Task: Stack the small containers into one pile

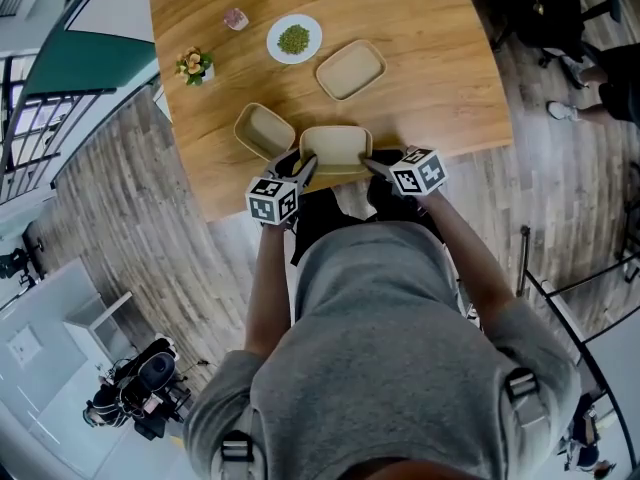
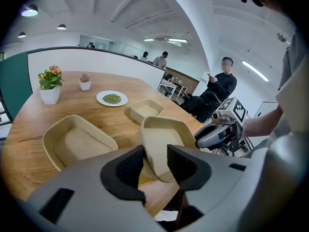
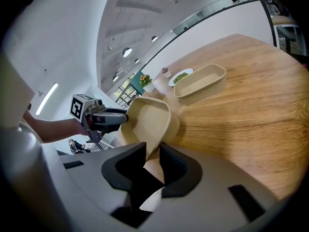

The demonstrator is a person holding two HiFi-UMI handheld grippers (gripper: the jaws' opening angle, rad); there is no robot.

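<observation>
In the head view the near container (image 1: 335, 148) sits at the counter's (image 1: 430, 68) near edge. The left hand-held gripper (image 1: 308, 171) is at one near corner and the right hand-held gripper (image 1: 372, 164) at the other. The left container (image 1: 264, 131) lies just beside it, and the far container (image 1: 350, 69) stands well apart, near a plate (image 1: 274, 48) and a plant (image 1: 194, 65). The marker cubes cover the jaw tips here, so this view shows neither the grip nor whether the near container is off the wood. In the left gripper view the left hand-held gripper (image 2: 155, 158) has its jaws on either side of the near container's end wall. They stand wide, and the wall fills the gap, so I read this as a grip. The container is tipped up with its inside facing the camera. Its underside is hidden, so contact with the counter cannot be told. In the right gripper view the right hand-held gripper (image 3: 152, 161) is closed on the other corner, with the wall running down between the pads. How firmly it pinches is hard to judge. The left container is hidden behind the held one. The step looks like carrying the near container over to nest it in the left one. To do that well, level it first and lift both ends together. Line up the long sides, lower it squarely, and let go only once it seats.
</observation>
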